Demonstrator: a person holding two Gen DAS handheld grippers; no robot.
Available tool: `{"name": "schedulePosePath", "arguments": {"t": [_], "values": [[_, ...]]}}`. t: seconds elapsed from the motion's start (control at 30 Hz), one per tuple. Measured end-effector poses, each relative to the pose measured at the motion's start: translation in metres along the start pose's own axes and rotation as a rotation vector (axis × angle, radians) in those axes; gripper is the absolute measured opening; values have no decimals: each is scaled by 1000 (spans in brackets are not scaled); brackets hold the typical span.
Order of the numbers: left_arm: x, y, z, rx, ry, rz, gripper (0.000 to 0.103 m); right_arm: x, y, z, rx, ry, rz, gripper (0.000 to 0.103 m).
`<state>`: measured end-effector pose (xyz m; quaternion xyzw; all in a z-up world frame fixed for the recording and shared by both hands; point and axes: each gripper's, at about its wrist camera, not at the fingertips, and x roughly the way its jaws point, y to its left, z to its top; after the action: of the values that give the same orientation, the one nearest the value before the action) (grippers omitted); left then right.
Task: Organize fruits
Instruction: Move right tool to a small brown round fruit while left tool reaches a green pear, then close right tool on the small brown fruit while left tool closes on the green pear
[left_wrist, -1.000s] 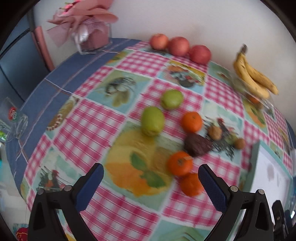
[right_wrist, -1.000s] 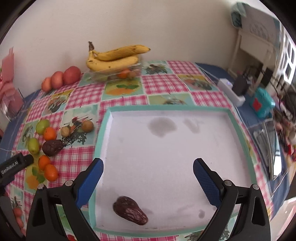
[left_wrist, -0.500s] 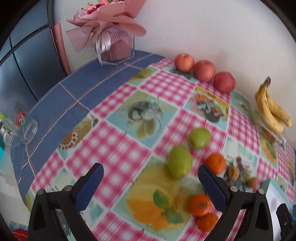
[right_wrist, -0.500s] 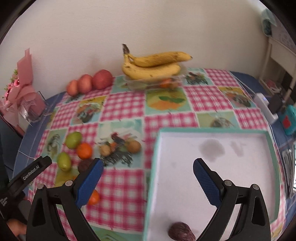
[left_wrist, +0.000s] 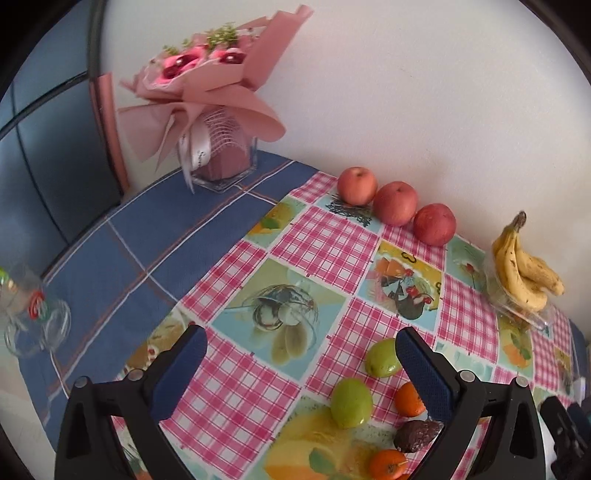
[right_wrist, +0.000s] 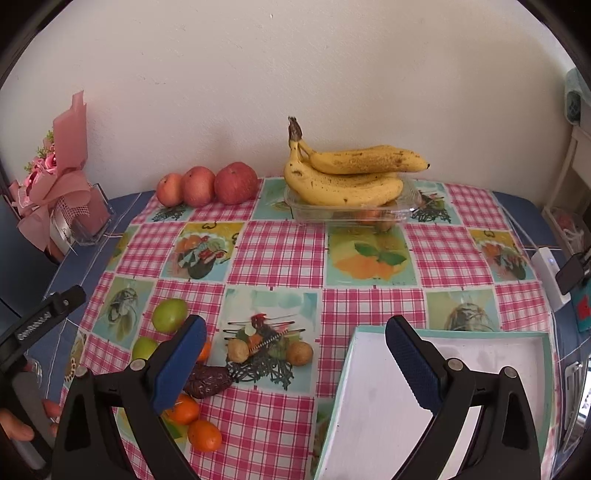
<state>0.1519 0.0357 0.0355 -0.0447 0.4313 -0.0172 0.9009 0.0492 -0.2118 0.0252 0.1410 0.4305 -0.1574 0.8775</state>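
Loose fruit lies on the checked tablecloth: two green fruits (right_wrist: 170, 315) (right_wrist: 144, 347), several oranges (right_wrist: 205, 435), a dark wrinkled fruit (right_wrist: 208, 382) and two small brown fruits (right_wrist: 238, 350). A white tray with a teal rim (right_wrist: 443, 334) sits at the front right. My right gripper (right_wrist: 297, 365) hangs open and empty between the fruit cluster and the tray. My left gripper (left_wrist: 301, 373) is open and empty too, left of the green fruits (left_wrist: 351, 402) and the dark fruit (left_wrist: 415, 435). Its right finger partly covers an orange (left_wrist: 408, 398).
Three red apples (right_wrist: 199, 185) line the back wall. Bananas (right_wrist: 351, 177) rest on a clear plastic box (right_wrist: 351, 216). A pink bouquet in a glass vase (left_wrist: 218, 110) stands at the back left, a glass cup (left_wrist: 33, 317) at the left edge, a white power strip (right_wrist: 550, 273) at the right.
The right gripper has swung left off the tray toward the loose fruit, so the dark fruit in the tray has left view. The left gripper's view has swung up and left toward the bouquet. Both stay open.
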Motion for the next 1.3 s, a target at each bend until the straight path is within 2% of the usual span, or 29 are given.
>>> {"name": "schedulePosePath", "arguments": {"t": [0.23,0.3,0.33,0.37,0.43,0.53,0.67,0.77,0.9,1.1,1.3], "values": [[31,-2,-12,-14,151,-43,103,23,-7,-3,13,33,-8,97],[38,-11,-20,21,181,-44,102,30,-6,-5,-4,46,-12,86],[42,-15,-24,38,195,-45,102,34,-5,-6,-13,54,-13,75],[45,-19,-28,47,209,-53,101,37,-4,-7,-16,64,-11,71],[52,-24,-35,54,237,-73,100,46,-4,-12,-6,92,9,71],[65,-29,-45,68,283,-87,89,60,-4,-20,-6,139,17,62],[81,-26,-56,32,353,-122,74,78,-2,-30,-7,191,19,50],[84,-25,-60,18,368,-137,63,87,-1,-36,-16,210,2,41],[84,-26,-61,4,374,-179,42,95,-3,-41,-10,223,-13,27],[78,-25,-57,1,358,-190,42,83,-5,-34,-1,187,-9,27],[48,-28,-38,13,278,-220,42,49,-6,-13,9,121,-19,27]]}}
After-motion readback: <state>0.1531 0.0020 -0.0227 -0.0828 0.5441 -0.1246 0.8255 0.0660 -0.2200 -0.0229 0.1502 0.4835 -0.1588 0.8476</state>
